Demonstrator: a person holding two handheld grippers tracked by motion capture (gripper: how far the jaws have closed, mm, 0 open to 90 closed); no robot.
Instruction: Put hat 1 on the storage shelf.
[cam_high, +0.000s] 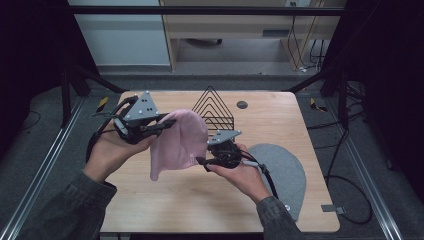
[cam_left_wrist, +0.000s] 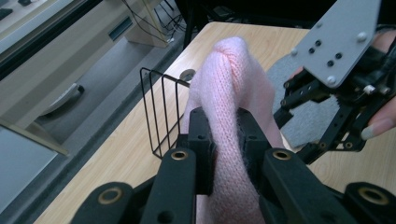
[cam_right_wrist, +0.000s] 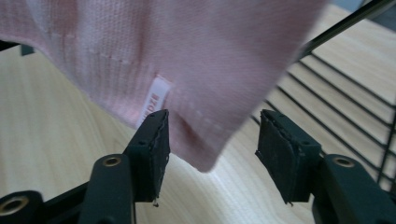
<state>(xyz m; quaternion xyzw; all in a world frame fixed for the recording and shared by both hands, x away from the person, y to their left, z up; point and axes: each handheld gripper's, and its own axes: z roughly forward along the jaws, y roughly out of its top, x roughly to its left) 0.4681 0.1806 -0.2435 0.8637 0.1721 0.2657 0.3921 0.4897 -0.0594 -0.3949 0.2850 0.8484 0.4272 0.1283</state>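
Note:
A pink knit beanie hangs above the wooden table, held up at its upper left edge. My left gripper is shut on a fold of the beanie, the knit bunched between its jaws. My right gripper stands open at the beanie's lower right corner. In the right gripper view the beanie's hem corner with a small white label dangles between the spread jaws, close to the left one.
A black wire rack stands on the table behind the beanie. A grey felt piece lies at the table's right side. A round grommet hole sits near the back edge.

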